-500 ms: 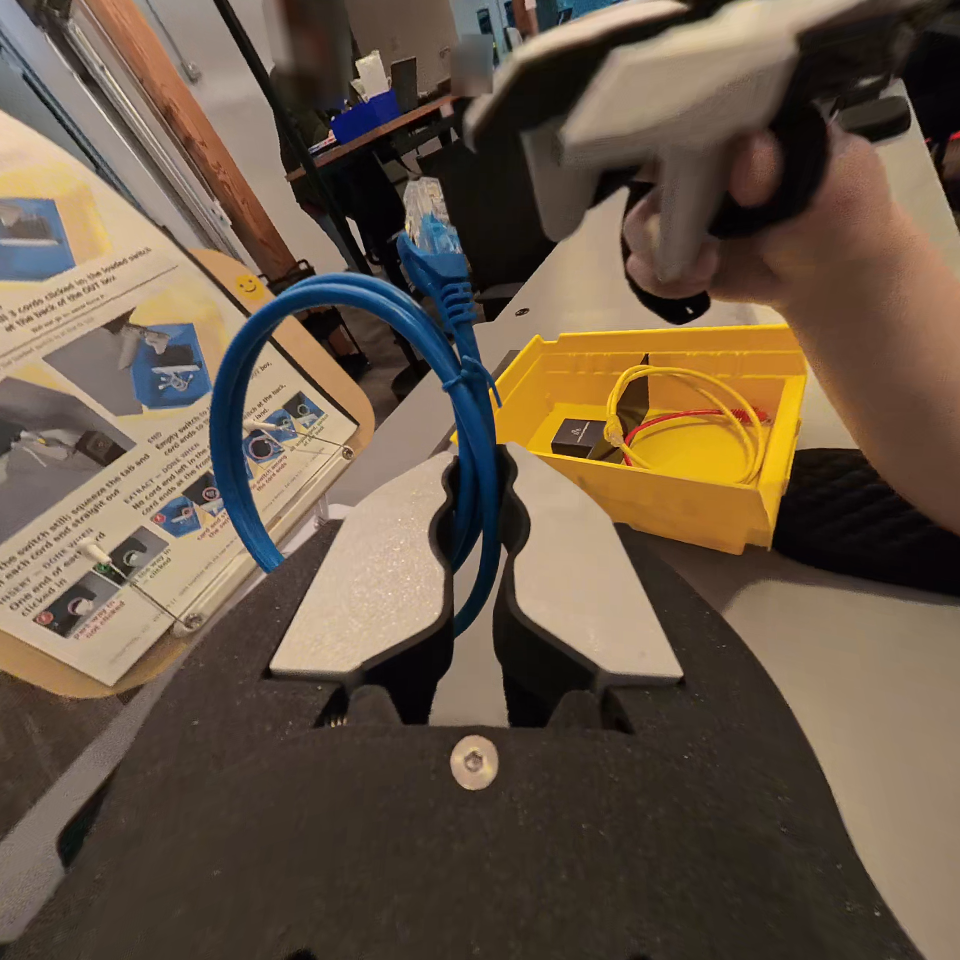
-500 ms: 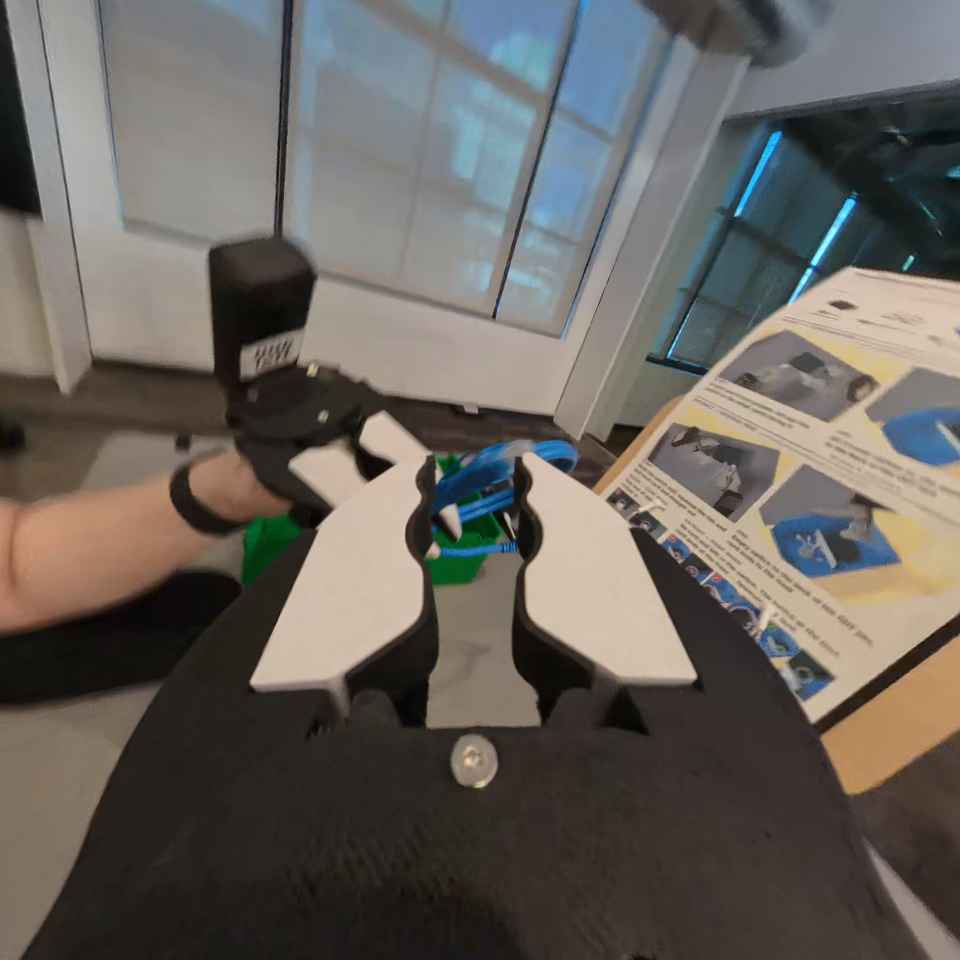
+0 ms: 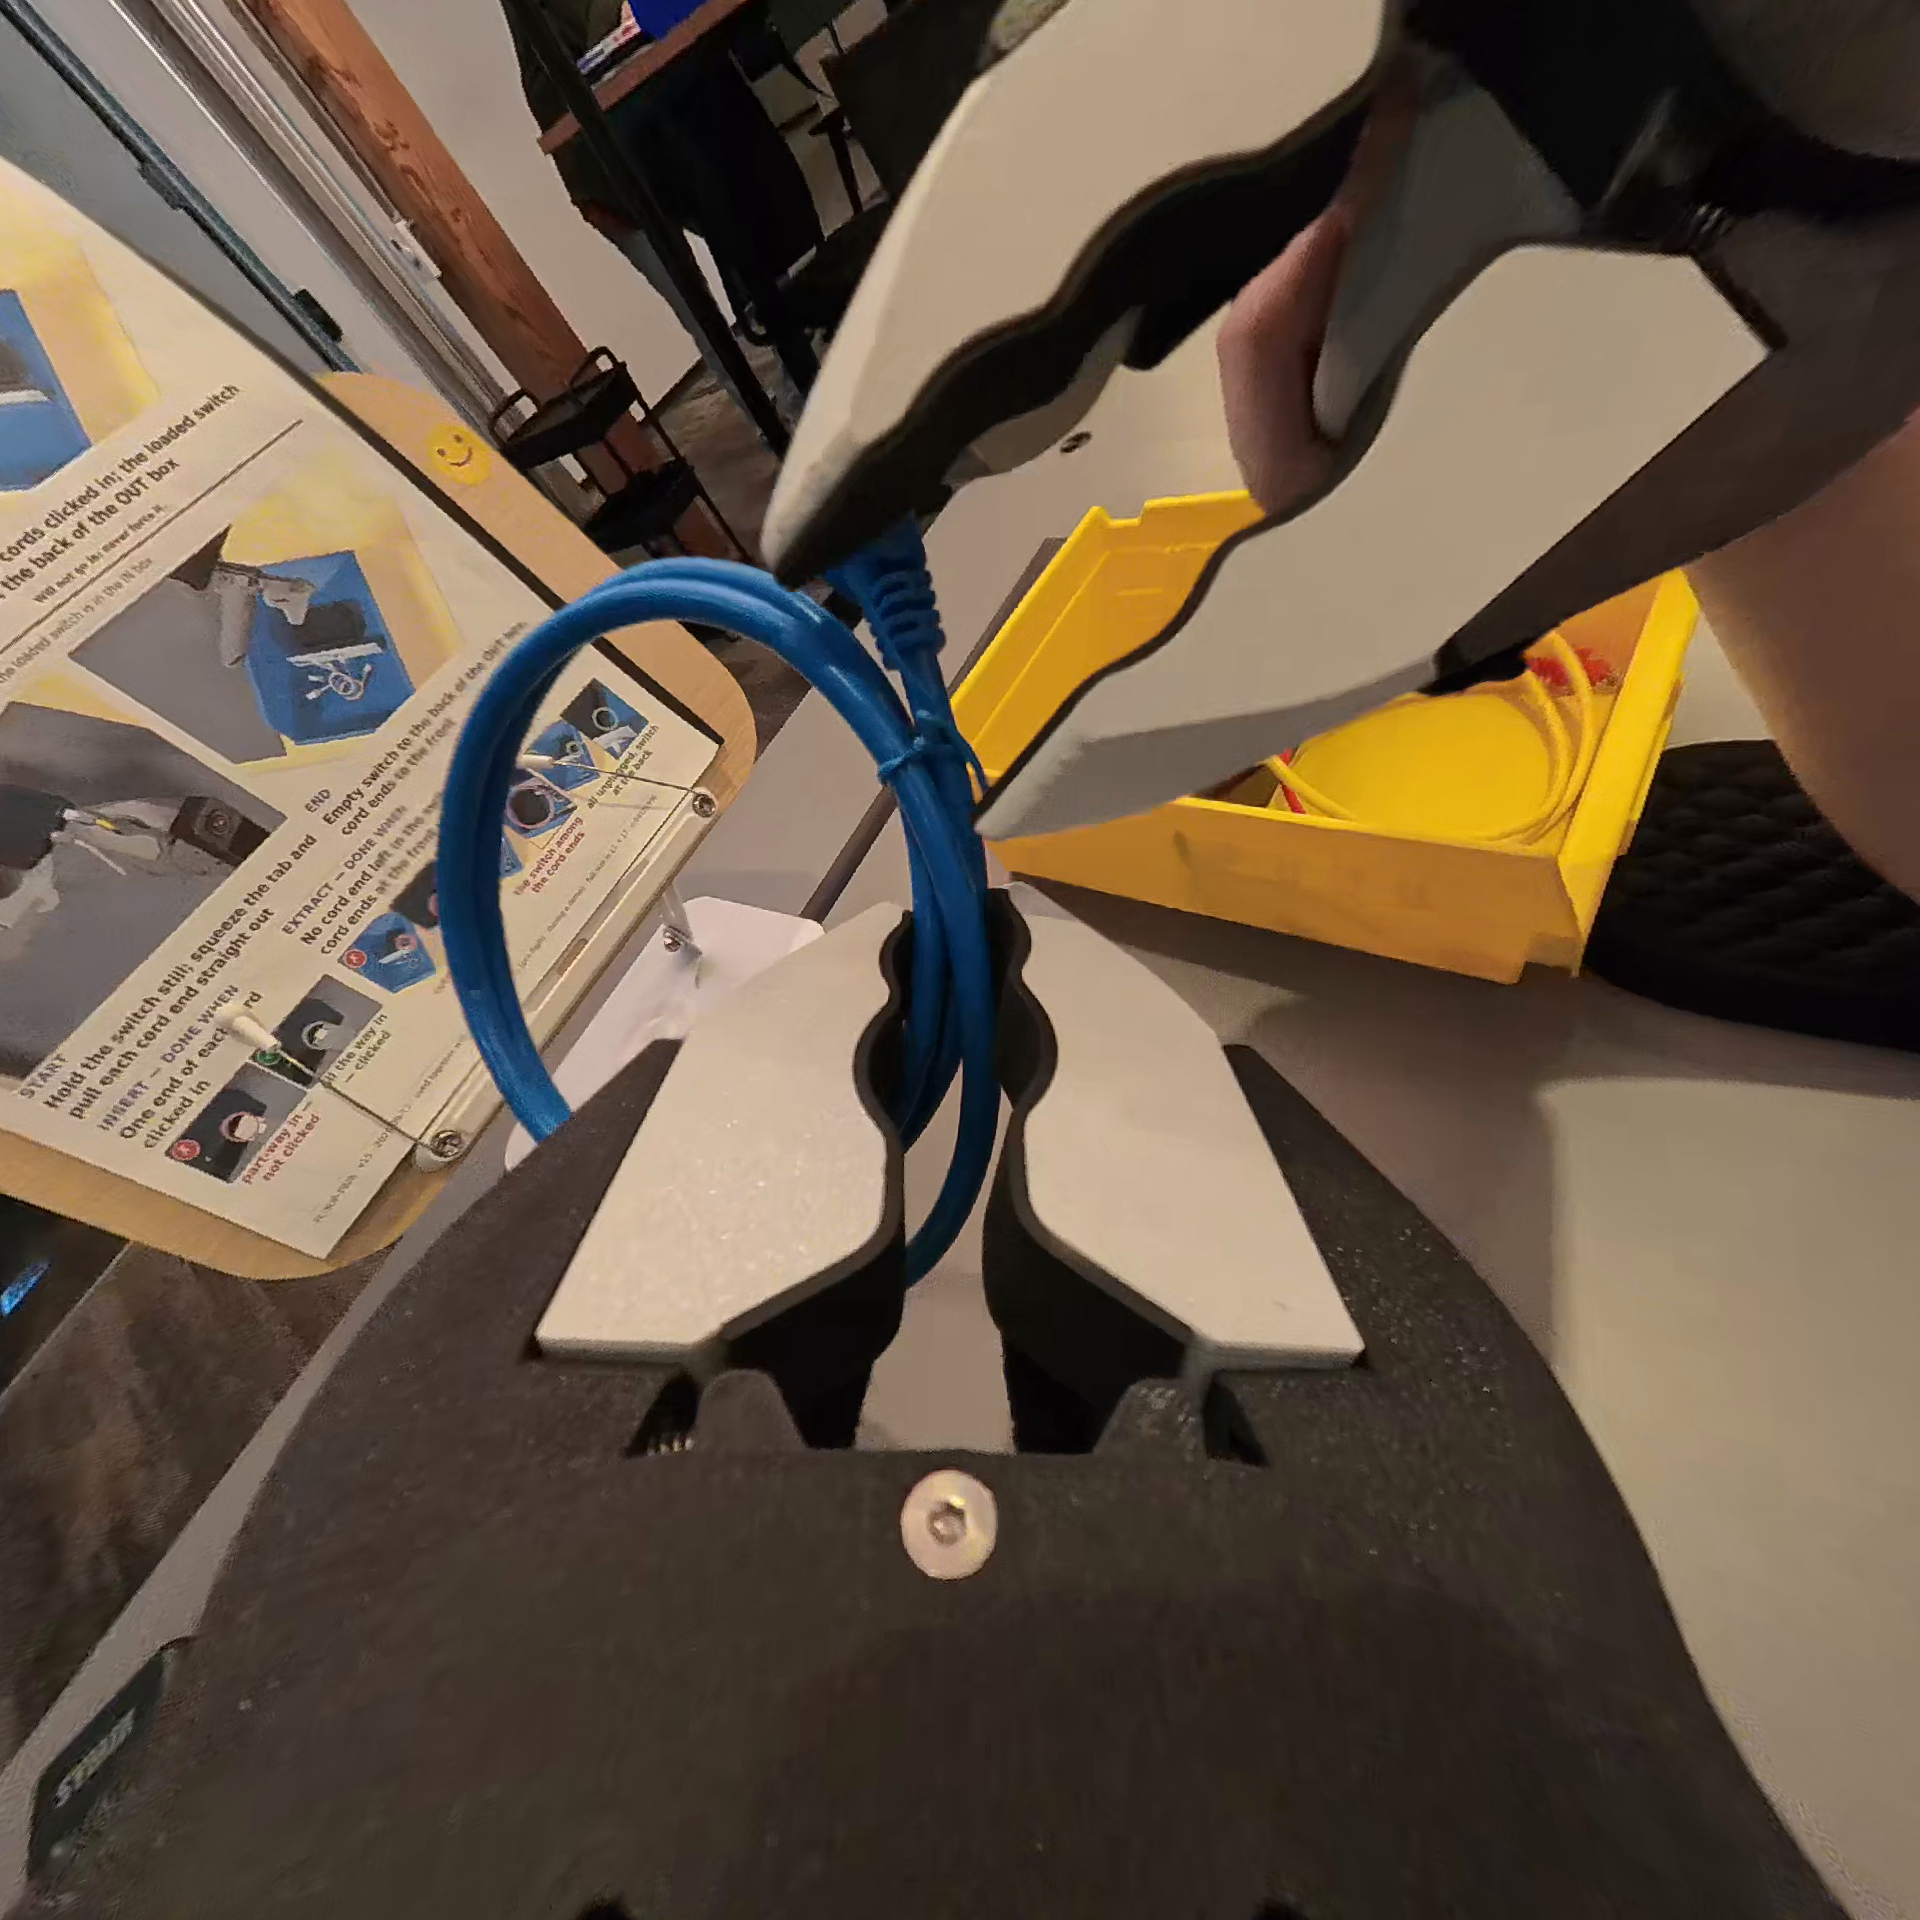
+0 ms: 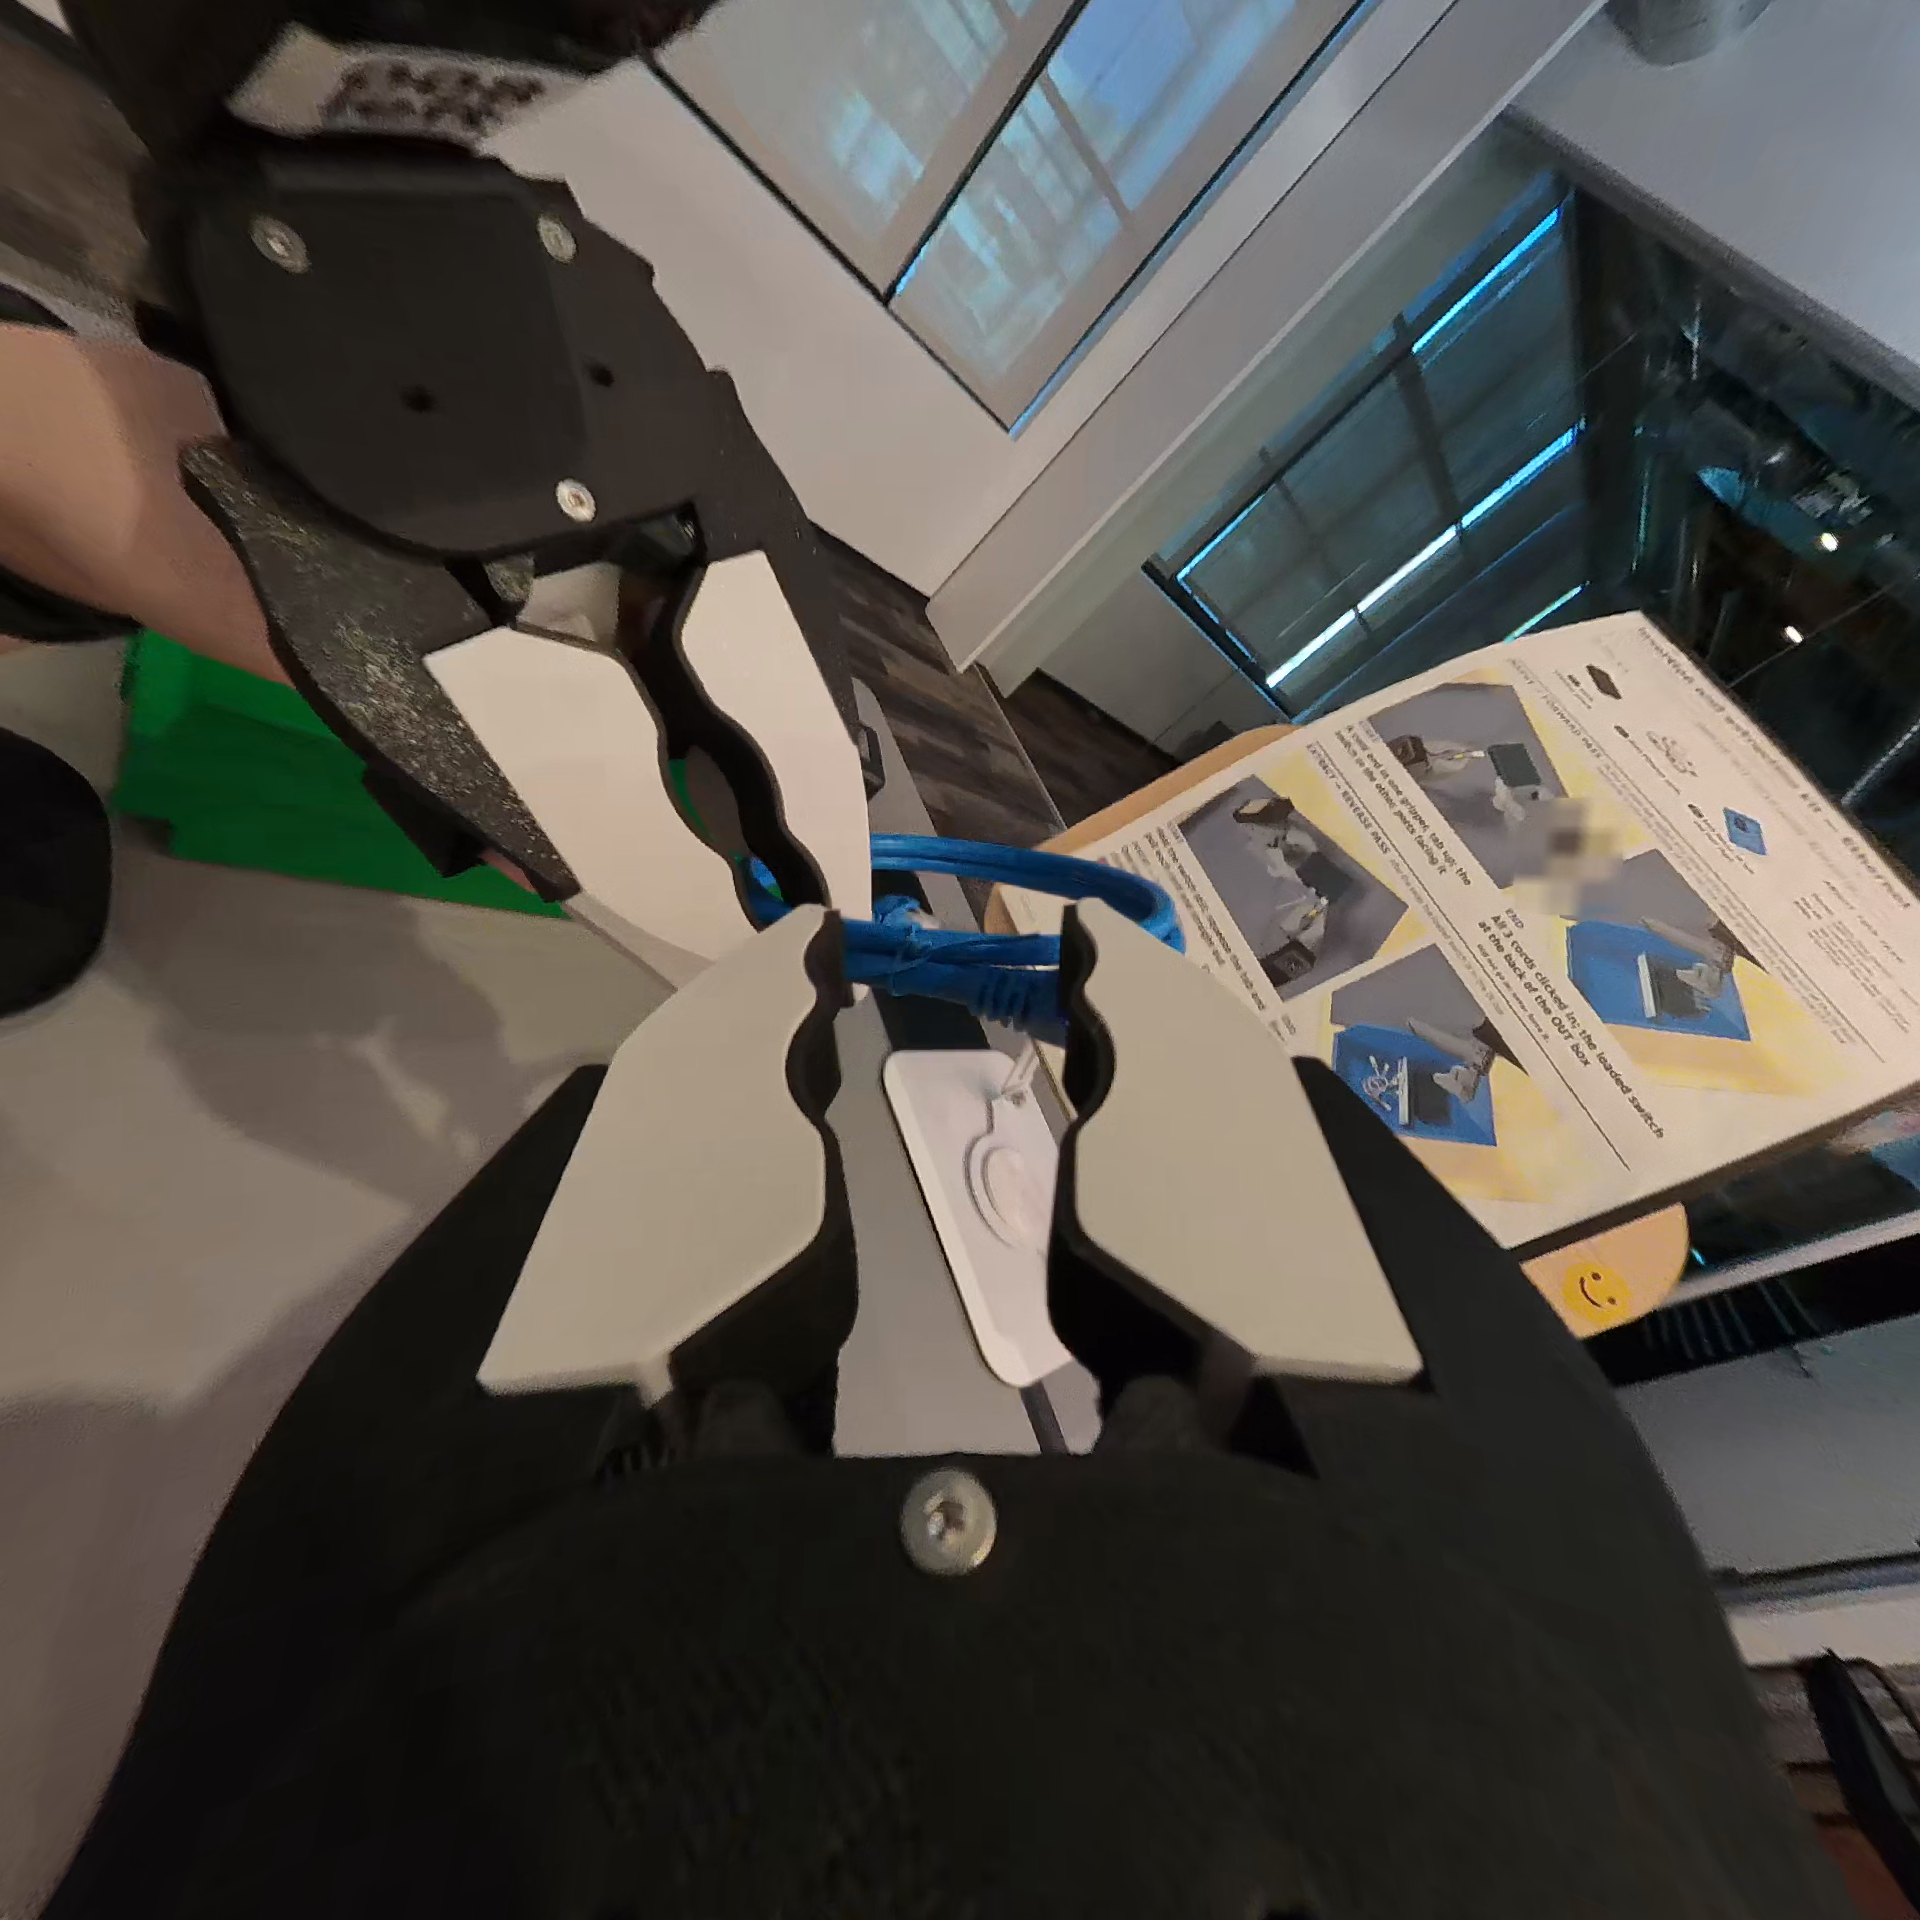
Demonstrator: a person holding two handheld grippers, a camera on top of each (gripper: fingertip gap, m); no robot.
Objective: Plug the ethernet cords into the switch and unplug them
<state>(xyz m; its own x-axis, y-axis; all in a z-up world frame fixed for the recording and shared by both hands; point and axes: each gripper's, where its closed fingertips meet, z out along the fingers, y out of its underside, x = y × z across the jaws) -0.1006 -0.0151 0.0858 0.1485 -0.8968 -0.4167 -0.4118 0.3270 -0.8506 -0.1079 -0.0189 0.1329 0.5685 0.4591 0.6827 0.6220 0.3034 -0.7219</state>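
The right gripper (image 3: 883,707) has closed in from well above the yellow bin (image 3: 1299,894) to the blue cord (image 3: 940,852) held by the left gripper (image 3: 951,935). Its jaws have widened and now straddle the cord's boot end, covering the plug formerly visible.

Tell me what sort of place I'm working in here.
Probably an office or lab workstation: a grey table with a yellow parts bin, a propped instruction sheet, and large windows behind.
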